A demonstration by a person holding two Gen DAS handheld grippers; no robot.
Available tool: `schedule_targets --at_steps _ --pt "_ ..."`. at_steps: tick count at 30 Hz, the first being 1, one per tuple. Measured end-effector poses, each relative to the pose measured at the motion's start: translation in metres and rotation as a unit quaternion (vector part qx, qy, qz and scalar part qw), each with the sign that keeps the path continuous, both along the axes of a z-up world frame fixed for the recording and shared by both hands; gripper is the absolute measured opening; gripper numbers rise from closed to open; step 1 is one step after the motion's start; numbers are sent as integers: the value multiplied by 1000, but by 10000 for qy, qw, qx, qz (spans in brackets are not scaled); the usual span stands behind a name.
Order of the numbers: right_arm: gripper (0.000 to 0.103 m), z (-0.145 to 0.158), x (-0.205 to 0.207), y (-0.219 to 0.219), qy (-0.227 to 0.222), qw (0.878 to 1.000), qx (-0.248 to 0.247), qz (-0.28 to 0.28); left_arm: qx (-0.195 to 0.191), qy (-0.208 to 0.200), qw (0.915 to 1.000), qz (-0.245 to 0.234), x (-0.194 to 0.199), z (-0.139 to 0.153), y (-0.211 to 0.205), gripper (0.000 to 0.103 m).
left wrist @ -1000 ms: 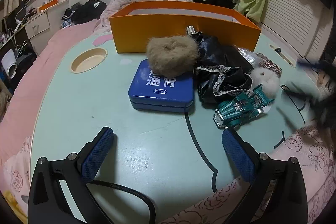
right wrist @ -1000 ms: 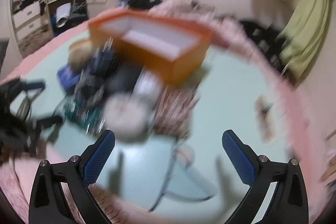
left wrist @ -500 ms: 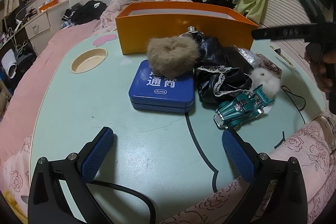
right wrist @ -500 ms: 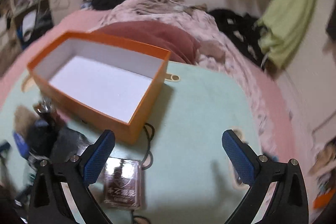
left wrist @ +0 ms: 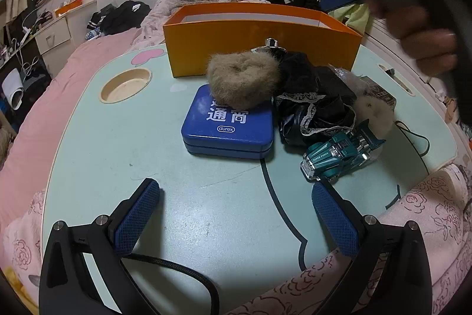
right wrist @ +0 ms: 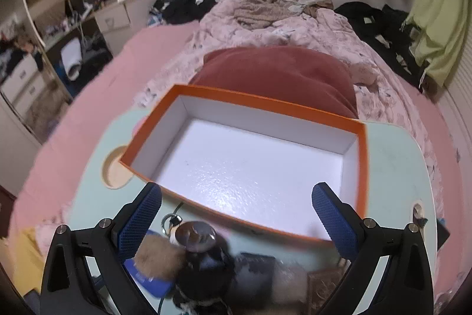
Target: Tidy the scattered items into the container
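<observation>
An open orange box (left wrist: 259, 37) (right wrist: 244, 167) with a white, bare inside stands at the far side of the pale green table (left wrist: 147, 155). In front of it lie a blue tin (left wrist: 228, 123), a brown furry scrunchie (left wrist: 243, 76) resting on the tin, a black lacy cloth (left wrist: 312, 99), a teal toy car (left wrist: 339, 152) and a pale fluffy ball (left wrist: 373, 111). My left gripper (left wrist: 236, 214) hovers open over the near table, holding nothing. My right gripper (right wrist: 236, 214) is open and high above the pile, facing into the box; a hand (left wrist: 424, 43) holds it.
A round cup recess (left wrist: 125, 84) sits at the table's left. A thin black cord (left wrist: 413, 135) and a patterned packet (left wrist: 380, 93) lie at the right. Pink bedding (right wrist: 265, 25) with clothes surrounds the table. Drawers (right wrist: 23, 78) stand far left.
My right gripper has swung up from low at the table's right to above the pile, now looking straight down into the box. The left gripper has stayed put.
</observation>
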State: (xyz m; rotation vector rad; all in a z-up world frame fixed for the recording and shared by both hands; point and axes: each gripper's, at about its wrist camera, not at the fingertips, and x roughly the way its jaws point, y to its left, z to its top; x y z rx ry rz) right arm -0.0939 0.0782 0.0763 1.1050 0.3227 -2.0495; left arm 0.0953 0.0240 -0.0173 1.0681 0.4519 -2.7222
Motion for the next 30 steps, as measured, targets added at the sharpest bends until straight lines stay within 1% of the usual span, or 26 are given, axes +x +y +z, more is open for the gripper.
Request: schedule_targets --at_steps 3,5,9,12,15,18,21,23,25,27,28,30 --pt "102 -15 0 -6 -16 9997 232 -37 8 24 10000 7 0 0 -1 103" --pt "102 -22 -1 -6 -47 9996 272 -28 15 33 10000 17 -1 -1 -2 103" --pt "102 -28 1 -5 45 9993 360 -48 20 46 10000 30 -2 -1 -2 103" --pt "102 -22 6 0 143 9997 177 19 20 49 10000 33 -2 -1 -2 103" --pt "102 -5 16 15 288 9994 -121 115 18 53 10000 36 -2 -1 -2 103" --pt "103 9 34 40 472 9977 -415 270 28 60 10000 39 -2 -2 -3 103" --pt "103 9 59 77 886 9944 -432 377 43 72 9999 83 -2 -2 -4 103" --pt "103 -8 75 106 1069 9931 -339 338 57 73 9999 134 -2 -3 -6 103" --pt "103 -34 84 126 968 9947 -106 334 62 70 9998 164 -3 -3 -6 103" --pt "103 -53 82 135 741 9967 197 256 58 66 9998 183 -5 -2 -5 103" --pt "103 -59 79 138 670 9970 314 216 58 62 9998 189 -5 -2 -5 103" --pt "103 -67 75 144 696 9965 429 158 59 67 9998 200 -5 -3 -5 103"
